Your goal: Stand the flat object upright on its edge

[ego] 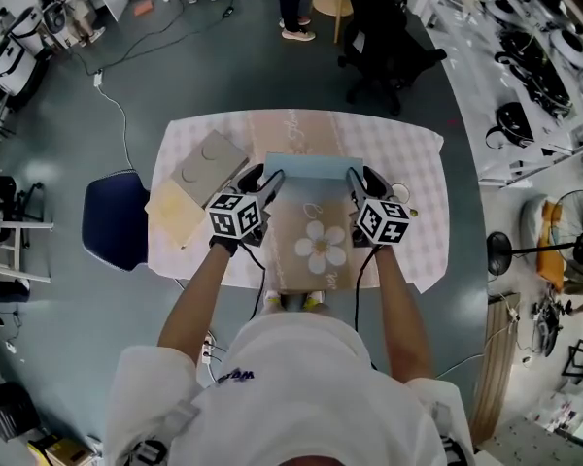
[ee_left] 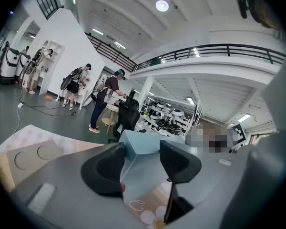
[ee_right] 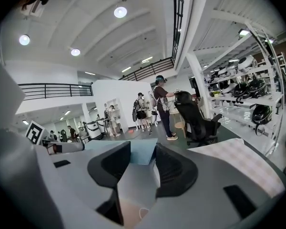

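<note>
Flat blue box [ego: 311,163] is being gripped at both ends: L gripper [ego: 262,173] & R gripper [ego: 361,174] are being pressed narrow onto it, long axis crosswise btw them, neither nearer.

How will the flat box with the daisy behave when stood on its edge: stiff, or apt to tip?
Probably stiff: the flat box shows straight edges while the left tongs and right tongs hold its two sides. Its blue edge looks narrow beside its broad face, so it may tip easily once released.
</note>
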`<move>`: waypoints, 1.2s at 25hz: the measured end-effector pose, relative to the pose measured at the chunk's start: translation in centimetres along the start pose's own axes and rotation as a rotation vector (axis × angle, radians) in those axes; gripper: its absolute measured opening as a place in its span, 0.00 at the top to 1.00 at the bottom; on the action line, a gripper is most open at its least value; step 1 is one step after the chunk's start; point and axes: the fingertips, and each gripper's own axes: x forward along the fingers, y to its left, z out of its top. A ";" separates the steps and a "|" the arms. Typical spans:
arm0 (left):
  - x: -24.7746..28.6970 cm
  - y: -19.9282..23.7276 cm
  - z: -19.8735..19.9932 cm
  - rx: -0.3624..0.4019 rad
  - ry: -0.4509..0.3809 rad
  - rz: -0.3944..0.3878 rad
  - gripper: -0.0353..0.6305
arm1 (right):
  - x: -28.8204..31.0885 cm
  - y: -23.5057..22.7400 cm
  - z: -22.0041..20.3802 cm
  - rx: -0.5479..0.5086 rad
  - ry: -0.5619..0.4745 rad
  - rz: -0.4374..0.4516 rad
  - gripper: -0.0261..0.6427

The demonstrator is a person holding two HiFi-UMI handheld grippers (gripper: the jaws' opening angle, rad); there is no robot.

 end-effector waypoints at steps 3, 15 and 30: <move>0.9 0.4 0.5 -0.010 0.008 0.001 0.59 | 0.8 -0.4 0.5 0.002 0.002 -0.004 0.71; 0.2 0.2 1.1 0.027 -0.042 0.104 0.59 | 0.0 -0.4 0.6 0.003 -0.038 -0.006 0.67; -0.1 -0.1 2.2 0.061 -0.054 0.092 0.59 | -0.6 0.6 0.7 -0.019 -0.034 -0.011 0.68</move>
